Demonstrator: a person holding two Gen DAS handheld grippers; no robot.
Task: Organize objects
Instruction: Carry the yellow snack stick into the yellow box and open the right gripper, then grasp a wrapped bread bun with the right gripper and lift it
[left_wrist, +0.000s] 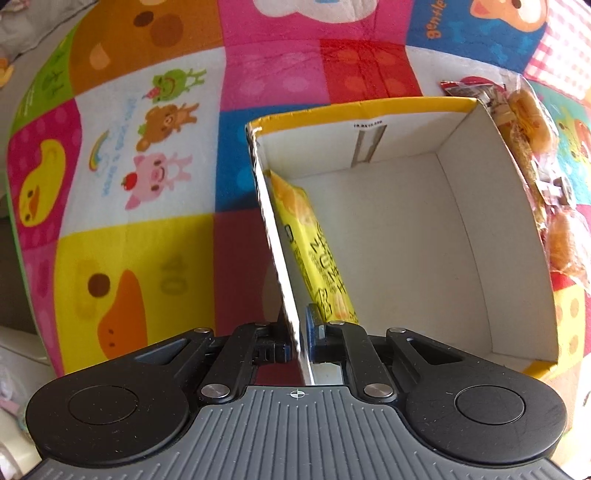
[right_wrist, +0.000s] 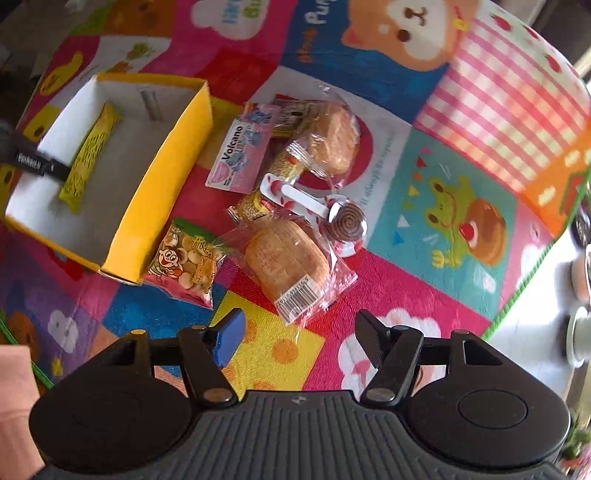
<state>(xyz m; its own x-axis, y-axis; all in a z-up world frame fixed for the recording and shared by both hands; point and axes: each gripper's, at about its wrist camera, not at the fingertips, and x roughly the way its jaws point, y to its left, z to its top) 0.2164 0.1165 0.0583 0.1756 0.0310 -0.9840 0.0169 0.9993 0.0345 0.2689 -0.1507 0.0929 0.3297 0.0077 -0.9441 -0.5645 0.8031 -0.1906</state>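
**Snacks by the yellow box**

Left gripper (left_wrist: 298, 345) pinches the side wall of the yellow box (left_wrist: 369, 107), jaws closed tight on the cardboard. One long yellow snack packet (left_wrist: 314, 251) lies inside, leaning on that wall. The box sits on a bright play mat (left_wrist: 147, 147) with animal pictures.

Right gripper (right_wrist: 299, 339) hangs over the mat with its jaws apart and nothing between them. Just ahead lies a wrapped bread roll (right_wrist: 288, 258). Near it are a second wrapped roll (right_wrist: 332, 136), a lollipop (right_wrist: 349, 223), a pink Volcano packet (right_wrist: 240, 155) and a cartoon biscuit bag (right_wrist: 184, 264), which touches the box.
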